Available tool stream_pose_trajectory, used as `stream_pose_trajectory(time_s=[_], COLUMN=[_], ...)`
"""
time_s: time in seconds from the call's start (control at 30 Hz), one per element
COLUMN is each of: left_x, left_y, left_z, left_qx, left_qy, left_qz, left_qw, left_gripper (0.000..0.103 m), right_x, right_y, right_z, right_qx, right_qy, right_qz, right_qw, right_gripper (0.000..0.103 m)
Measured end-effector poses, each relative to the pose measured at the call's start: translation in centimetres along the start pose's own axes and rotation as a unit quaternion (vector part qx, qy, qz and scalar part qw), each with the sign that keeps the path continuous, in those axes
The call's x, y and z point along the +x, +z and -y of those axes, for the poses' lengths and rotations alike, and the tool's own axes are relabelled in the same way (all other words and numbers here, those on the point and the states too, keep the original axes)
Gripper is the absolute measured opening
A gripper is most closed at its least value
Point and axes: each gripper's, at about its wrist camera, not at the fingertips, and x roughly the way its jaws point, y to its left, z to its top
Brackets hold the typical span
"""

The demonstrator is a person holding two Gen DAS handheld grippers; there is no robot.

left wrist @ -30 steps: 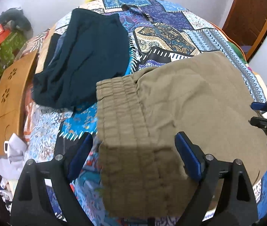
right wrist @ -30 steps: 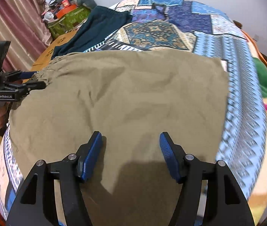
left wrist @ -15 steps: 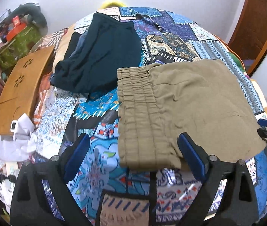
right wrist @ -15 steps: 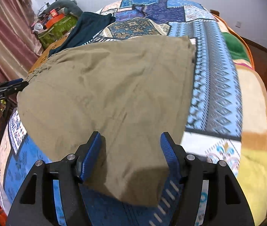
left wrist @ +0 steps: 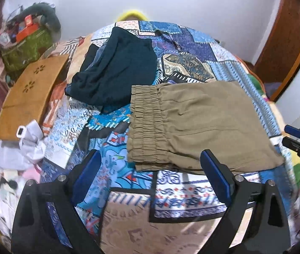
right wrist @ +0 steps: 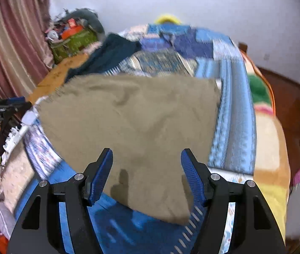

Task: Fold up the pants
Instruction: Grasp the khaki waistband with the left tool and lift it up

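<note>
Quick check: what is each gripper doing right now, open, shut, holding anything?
Left gripper: open, holding nothing.
Right gripper: open, holding nothing, above the khaki pants.

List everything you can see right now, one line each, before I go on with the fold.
khaki pants: one, olive-tan, folded flat on the bed, elastic waistband toward the left claw.
dark garment: one, dark teal, crumpled on the bed beyond the waistband.
bedspread: one, blue patchwork print, under both garments.
wooden board: one, tan with flower cut-outs, at the bed's left edge.
green bag: one, stuffed with clutter, by the wall.
white cloth: one, crumpled below the board.
curtain: pink striped, left.
left claw: open, empty, off the pants' near edge.
right claw: open, above the pants' corner.
</note>
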Motion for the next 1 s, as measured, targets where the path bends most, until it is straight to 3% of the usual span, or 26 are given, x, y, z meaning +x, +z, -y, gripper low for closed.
stream_pose_trajectory(time_s=[0.27,0.47,0.63,0.87,0.93,1.0], left_x=[0.9,2.7,4.2,6.9,7.6,8.1], left_y=[-1.5,-2.2,-2.1,-0.6,0.0,0.6], left_z=[0.5,0.6,0.1,-1.2,-1.4,-1.4], left_qx=[-0.047,-0.076,-0.110,-0.177,-0.184,-0.182], left_qy=[-0.056,-0.103,-0.153,-0.234,-0.243,-0.233], left_qz=[-0.033,-0.072,-0.098,-0.112,-0.111,-0.109], left_qw=[0.9968,0.9891,0.9772,0.9495,0.9460,0.9491], left_gripper=[0.095,0.095,0.095,0.095,0.095,0.089], right_x=[2.0,6.4,6.5,6.7,6.7,6.7], right_y=[1.8,0.7,0.0,-0.7,-0.9,-1.0], right_z=[-3.8,-5.0,-3.9,-3.9,-3.8,-3.8], right_qx=[-0.023,-0.054,-0.034,-0.017,-0.009,-0.007], right_qy=[0.041,0.028,0.052,0.070,0.076,0.078], right_qz=[0.031,-0.022,-0.036,-0.035,-0.034,-0.034], right_qw=[0.998,0.998,0.997,0.997,0.996,0.996], right_gripper=[0.064,0.064,0.065,0.065,0.065,0.065])
